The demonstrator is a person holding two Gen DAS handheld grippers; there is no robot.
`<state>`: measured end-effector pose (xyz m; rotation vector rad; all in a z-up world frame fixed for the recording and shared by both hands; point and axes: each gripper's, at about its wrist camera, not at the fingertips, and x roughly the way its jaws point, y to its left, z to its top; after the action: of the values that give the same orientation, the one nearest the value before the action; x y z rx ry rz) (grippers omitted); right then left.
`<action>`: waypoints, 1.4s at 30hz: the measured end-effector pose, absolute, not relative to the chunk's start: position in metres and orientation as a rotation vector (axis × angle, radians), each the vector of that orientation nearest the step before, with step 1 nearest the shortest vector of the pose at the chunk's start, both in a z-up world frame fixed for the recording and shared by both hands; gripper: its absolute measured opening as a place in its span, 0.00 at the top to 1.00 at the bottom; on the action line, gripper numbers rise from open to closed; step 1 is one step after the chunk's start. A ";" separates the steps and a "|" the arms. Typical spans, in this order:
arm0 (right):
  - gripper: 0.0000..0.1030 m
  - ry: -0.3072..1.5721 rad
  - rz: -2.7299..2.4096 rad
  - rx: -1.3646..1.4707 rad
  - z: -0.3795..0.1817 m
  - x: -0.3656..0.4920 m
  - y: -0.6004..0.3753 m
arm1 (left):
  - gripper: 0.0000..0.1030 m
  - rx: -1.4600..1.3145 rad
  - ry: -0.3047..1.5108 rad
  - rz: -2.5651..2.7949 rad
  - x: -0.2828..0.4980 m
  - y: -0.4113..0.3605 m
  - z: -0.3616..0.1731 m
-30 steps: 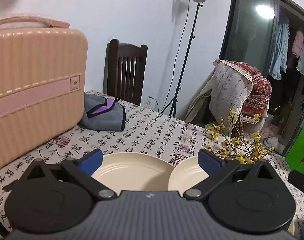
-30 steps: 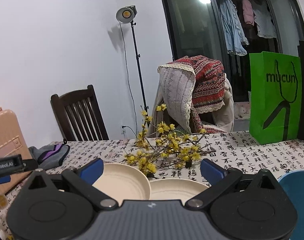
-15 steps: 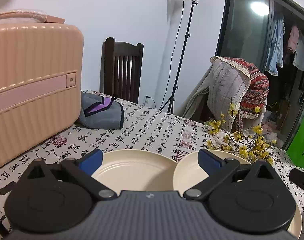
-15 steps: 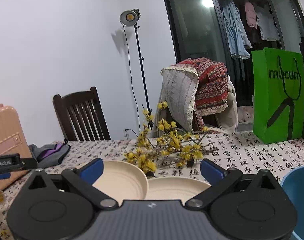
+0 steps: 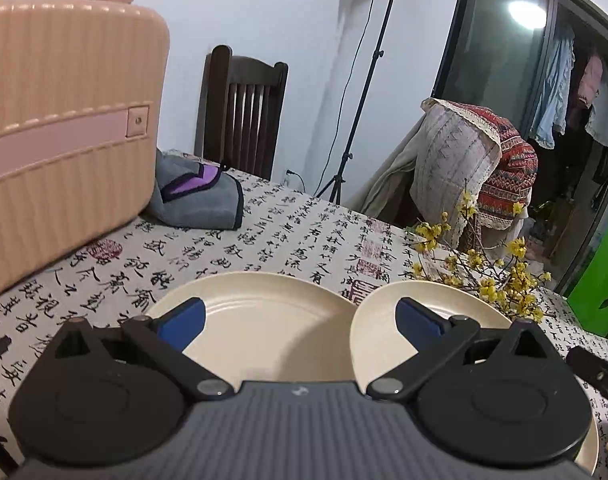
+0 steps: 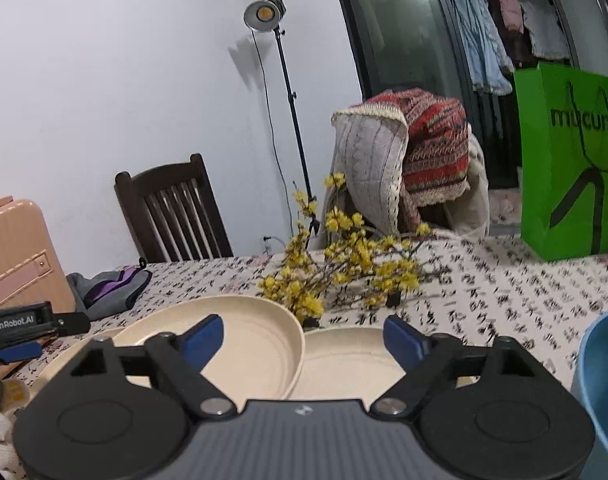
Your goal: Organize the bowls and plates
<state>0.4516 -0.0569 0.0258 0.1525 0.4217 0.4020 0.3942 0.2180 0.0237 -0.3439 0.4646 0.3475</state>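
Note:
Cream plates lie on the calligraphy tablecloth. In the left wrist view one cream plate (image 5: 264,320) sits under my open, empty left gripper (image 5: 300,318), and a second cream plate (image 5: 384,316) overlaps it on the right. In the right wrist view my open, empty right gripper (image 6: 304,338) hovers over a raised-looking cream plate (image 6: 260,344) and a lower cream plate (image 6: 344,360) to its right. A blue bowl (image 6: 602,380) stands at the right edge. The left gripper also shows in the right wrist view (image 6: 20,324).
A pink suitcase (image 5: 64,120) and a grey pouch (image 5: 200,196) stand at the left. A yellow flower branch (image 6: 344,264) lies behind the plates. A green bag (image 6: 568,160) stands at the far right. A dark chair (image 5: 240,108) and a draped chair (image 6: 408,160) stand behind the table.
Both grippers have dipped lower and closer to the plates. The blue bowl has come further into the right wrist view. Both stay open.

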 end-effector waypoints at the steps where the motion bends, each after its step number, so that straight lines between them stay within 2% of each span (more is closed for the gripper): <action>1: 0.21 0.430 0.405 0.157 0.025 0.453 -0.057 | 0.00 -0.347 0.467 0.343 0.395 0.218 0.023; 9: 0.30 0.504 0.433 0.210 0.014 0.462 -0.060 | 0.00 -0.327 0.481 0.322 0.398 0.209 0.019; 14: 0.42 0.551 0.458 0.251 0.007 0.467 -0.061 | 0.04 -0.318 0.502 0.298 0.401 0.204 0.015; 19: 0.48 0.588 0.480 0.299 0.003 0.472 -0.064 | 0.07 -0.365 0.527 0.285 0.404 0.209 0.013; 23: 0.59 0.609 0.495 0.321 0.001 0.474 -0.064 | 0.18 -0.412 0.555 0.273 0.407 0.214 0.008; 28: 0.68 0.628 0.515 0.349 0.000 0.476 -0.065 | 0.31 -0.447 0.576 0.255 0.408 0.218 0.004; 31: 0.76 0.640 0.529 0.372 -0.002 0.478 -0.066 | 0.41 -0.451 0.570 0.234 0.409 0.218 0.004; 32: 0.79 0.648 0.532 0.380 -0.002 0.479 -0.067 | 0.47 -0.452 0.568 0.225 0.409 0.217 0.004; 33: 0.80 0.653 0.533 0.387 -0.003 0.479 -0.067 | 0.53 -0.452 0.571 0.216 0.409 0.217 0.004; 35: 0.82 0.661 0.535 0.401 -0.004 0.481 -0.069 | 0.60 -0.457 0.577 0.202 0.410 0.216 0.003; 42: 0.84 0.662 0.531 0.409 -0.006 0.482 -0.069 | 0.78 -0.452 0.580 0.188 0.411 0.213 0.001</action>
<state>0.4816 -0.0694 -0.0056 0.4086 0.6625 0.5305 0.4113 0.2134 0.0010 -0.4520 0.5801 0.1885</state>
